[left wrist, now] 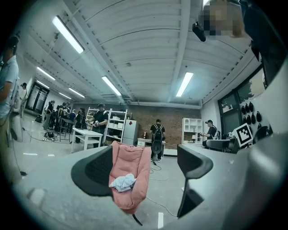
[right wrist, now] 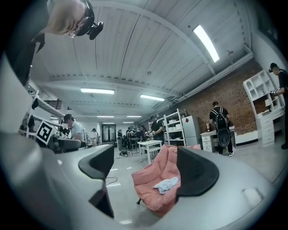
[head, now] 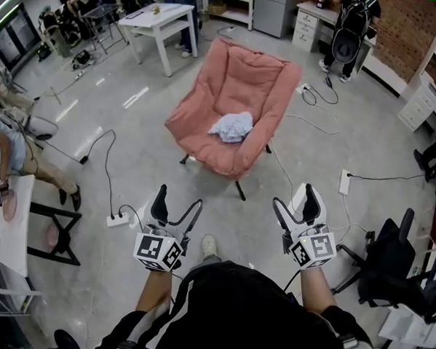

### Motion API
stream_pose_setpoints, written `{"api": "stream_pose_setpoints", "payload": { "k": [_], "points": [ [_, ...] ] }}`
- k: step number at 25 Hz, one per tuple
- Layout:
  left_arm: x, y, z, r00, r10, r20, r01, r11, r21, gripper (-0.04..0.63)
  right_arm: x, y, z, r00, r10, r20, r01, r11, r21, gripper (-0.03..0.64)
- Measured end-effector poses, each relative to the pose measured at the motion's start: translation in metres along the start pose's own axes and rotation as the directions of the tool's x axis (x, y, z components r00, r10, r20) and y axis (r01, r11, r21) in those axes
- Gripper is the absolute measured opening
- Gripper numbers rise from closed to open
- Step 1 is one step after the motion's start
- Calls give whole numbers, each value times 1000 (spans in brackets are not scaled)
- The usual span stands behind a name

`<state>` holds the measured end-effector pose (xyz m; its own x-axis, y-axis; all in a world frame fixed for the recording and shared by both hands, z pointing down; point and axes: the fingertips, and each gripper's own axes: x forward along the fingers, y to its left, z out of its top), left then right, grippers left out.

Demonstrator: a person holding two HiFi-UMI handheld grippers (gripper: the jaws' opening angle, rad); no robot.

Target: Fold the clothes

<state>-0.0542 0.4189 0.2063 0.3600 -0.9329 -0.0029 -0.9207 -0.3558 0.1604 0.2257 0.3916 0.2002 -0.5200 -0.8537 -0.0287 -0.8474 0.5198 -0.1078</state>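
1. Pink chair [head: 236, 98]: a cushioned seat on thin dark legs, standing on the grey floor [head: 133, 129]. All places below are given relative to it.
2. Garment [head: 232, 126]: a pale, crumpled cloth lying unfolded in the hollow of the chair's seat. Neither pair of tongs touches it.
3. Left tongs [head: 178, 203]: held in the air well short of the chair's front edge, on the left in the head view. The jaws stand wide apart with nothing between them; through the gap, the left gripper view shows the chair and garment far off.
4. Right tongs [head: 295, 201]: held level with the left pair, well short of the chair's front edge, on the right. The jaws are likewise spread and empty.
5. White counter [head: 157, 21]: beyond the chair's back, to the left.
6. Person with a backpack [head: 352, 27]: standing beyond the chair's back, to the right.
7. Power strip [head: 118, 219]: on the floor in front of the chair and to the left, its dark cable trailing away across the floor.
8. Black office chair [head: 391, 270]: in front of the pink chair and far to the right.
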Motion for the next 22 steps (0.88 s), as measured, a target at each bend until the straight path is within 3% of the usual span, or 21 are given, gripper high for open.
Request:
{"api": "stream_pose_setpoints", "payload": {
  "k": [7, 14, 22],
  "points": [
    [53, 72, 21, 1000, -17, 13, 17, 1000, 10, 446, 92, 16, 13, 999, 26, 18, -26, 999, -39, 396],
    [84, 142, 31, 1000, -12, 13, 12, 1000, 4, 446, 168, 30, -2, 999, 34, -18, -34, 999, -42, 362],
    [119, 165, 15, 998, -33, -55, 32, 999, -24, 446, 209, 28, -16, 997, 34, -73, -38, 998, -45, 360]
  ]
}}
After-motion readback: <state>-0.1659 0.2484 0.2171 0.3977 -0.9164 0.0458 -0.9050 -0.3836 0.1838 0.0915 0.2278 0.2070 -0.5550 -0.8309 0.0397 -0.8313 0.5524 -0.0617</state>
